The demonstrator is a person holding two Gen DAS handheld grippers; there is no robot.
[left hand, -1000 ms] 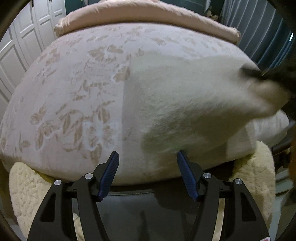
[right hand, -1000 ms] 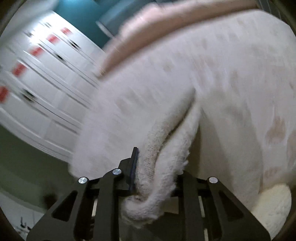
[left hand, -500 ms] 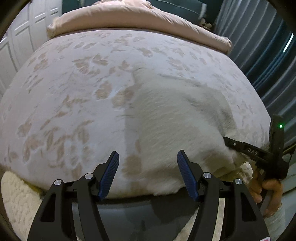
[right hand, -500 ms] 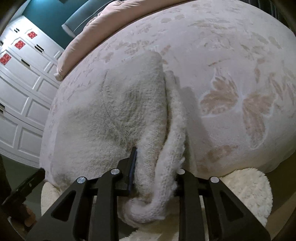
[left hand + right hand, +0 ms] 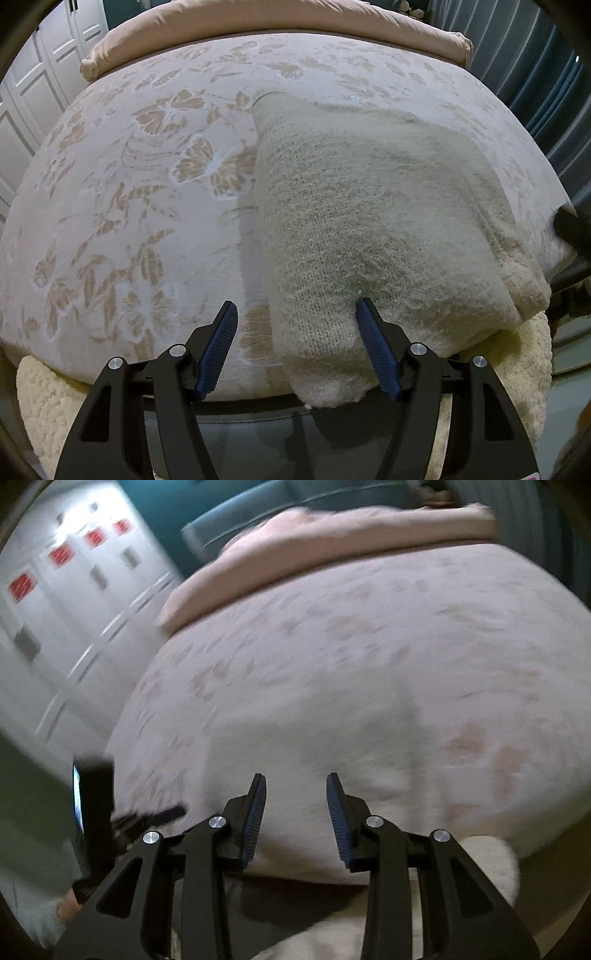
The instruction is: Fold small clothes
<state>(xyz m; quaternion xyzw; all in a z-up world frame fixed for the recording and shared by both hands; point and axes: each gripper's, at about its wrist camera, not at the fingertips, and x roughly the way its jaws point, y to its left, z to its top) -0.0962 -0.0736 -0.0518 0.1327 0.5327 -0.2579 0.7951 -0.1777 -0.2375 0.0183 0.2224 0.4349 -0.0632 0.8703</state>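
Observation:
A cream knitted garment [image 5: 373,229] lies folded on the pale floral bedspread [image 5: 140,192], reaching down to the bed's near edge. My left gripper [image 5: 295,332] is open and empty at that edge, with the garment's near corner between its blue pads [image 5: 373,343]. My right gripper [image 5: 295,805] is open and empty, held in front of the bed's near edge. The right wrist view is motion-blurred and the garment cannot be made out in it. The right gripper's body shows dark at the right edge of the left wrist view [image 5: 572,236].
A pink rolled duvet [image 5: 280,22] lies across the far end of the bed. A cream fleece blanket [image 5: 40,402] hangs below the near edge. White cupboard doors [image 5: 66,602] stand to the left, grey-blue curtains [image 5: 546,66] to the right.
My right gripper has let go of the garment's edge and opened, then swung away. The garment now lies flat and folded. My left gripper has moved in closer to its near corner.

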